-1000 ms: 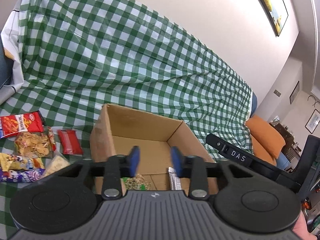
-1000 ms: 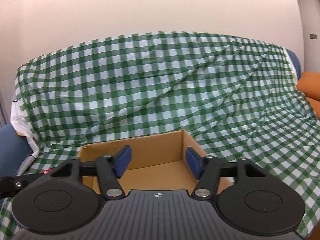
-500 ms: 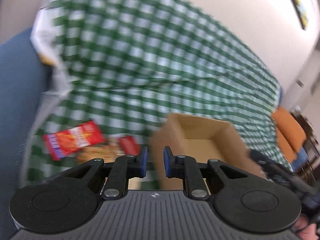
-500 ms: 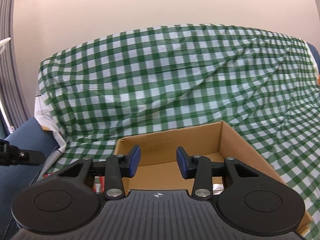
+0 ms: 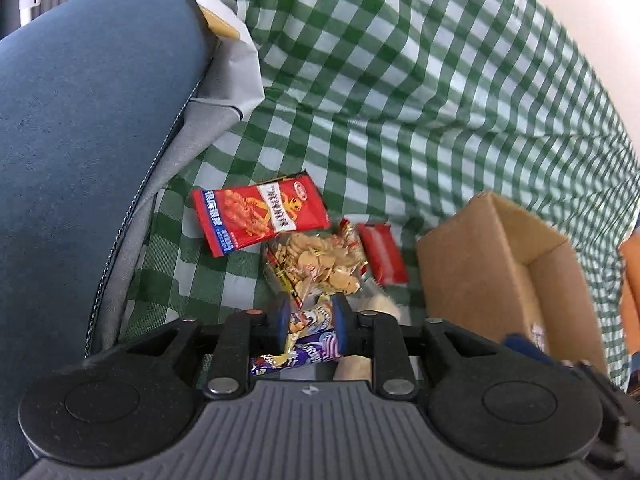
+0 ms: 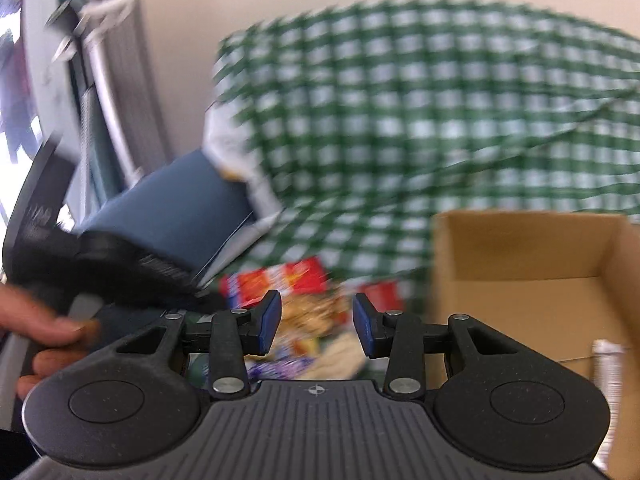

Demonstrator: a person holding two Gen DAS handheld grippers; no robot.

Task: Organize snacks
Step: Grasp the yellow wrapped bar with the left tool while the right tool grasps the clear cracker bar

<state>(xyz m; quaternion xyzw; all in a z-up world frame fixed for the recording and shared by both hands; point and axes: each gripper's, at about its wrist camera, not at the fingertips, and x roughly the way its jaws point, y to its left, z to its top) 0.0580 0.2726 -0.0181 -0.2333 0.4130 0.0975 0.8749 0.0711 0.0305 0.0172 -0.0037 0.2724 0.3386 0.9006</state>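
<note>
Most snacks lie outside the cardboard box [image 5: 476,264]: the left gripper [image 5: 310,320], jaws opening, straddles a purple packet [image 5: 304,350] beside it; the right gripper [image 6: 316,322], spread and opening, carries nothing. One silver bar [image 6: 606,364] sits boxed.

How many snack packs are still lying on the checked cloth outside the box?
5 visible: big red pack farthest left, clear cracker bag beside it, small red pack by the cardboard box, purple pack between the left gripper fingers, pale pack partly hidden. More may be hidden.
</note>
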